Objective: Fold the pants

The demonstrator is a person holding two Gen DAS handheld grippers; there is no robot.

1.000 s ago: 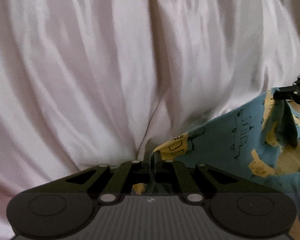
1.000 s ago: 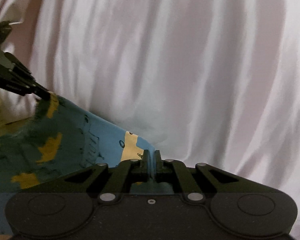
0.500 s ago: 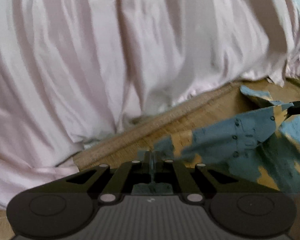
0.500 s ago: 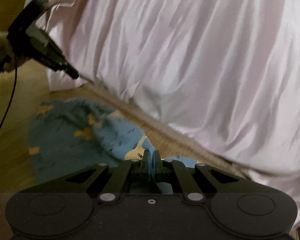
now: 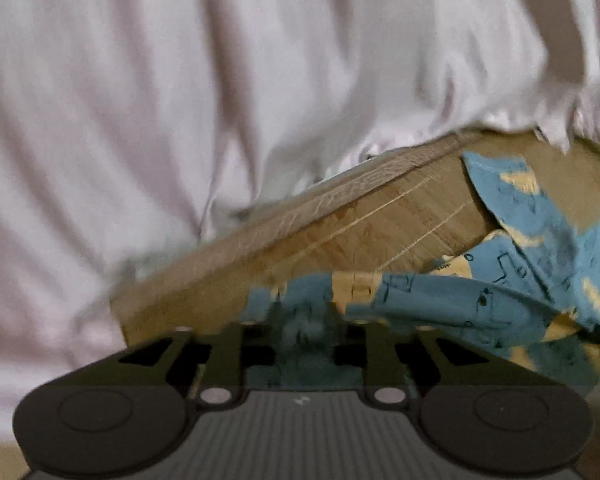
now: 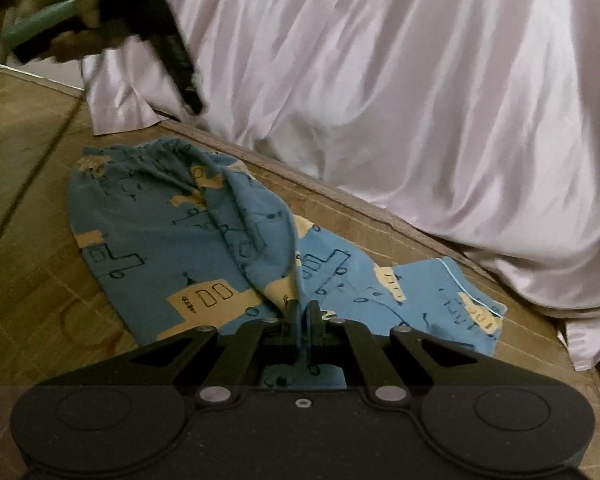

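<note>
While held low over the brown patterned floor (image 6: 32,240), pinching a raised fold of the pants (image 6: 160,232) in the right gripper (image 6: 303,316), pressed together on the blue cloth. Spread out flat across the floor otherwise, with the waistband end far from that grip and a hem end to the right, just beside the hanging pink sheet (image 6: 420,100).

Seen in the right wrist view up at the top left: a hand (image 6: 72,40) wrapped around the left gripper (image 5: 304,320), tilted down and to the right, with the tip over the sheet and apart from the waistband.

In the left wrist view, blurred; parted a little, with dark blue cloth in the gap. Cannot tell there whether any of it is gripped.

Compared with 1 s ago: no longer strung taut between the 2 tools in front of the sheet, but down on the floor. Compared with 0.5 s ago: wider at the left, then shut on a thin edge; unchanged at the right, clamped as before.
</note>
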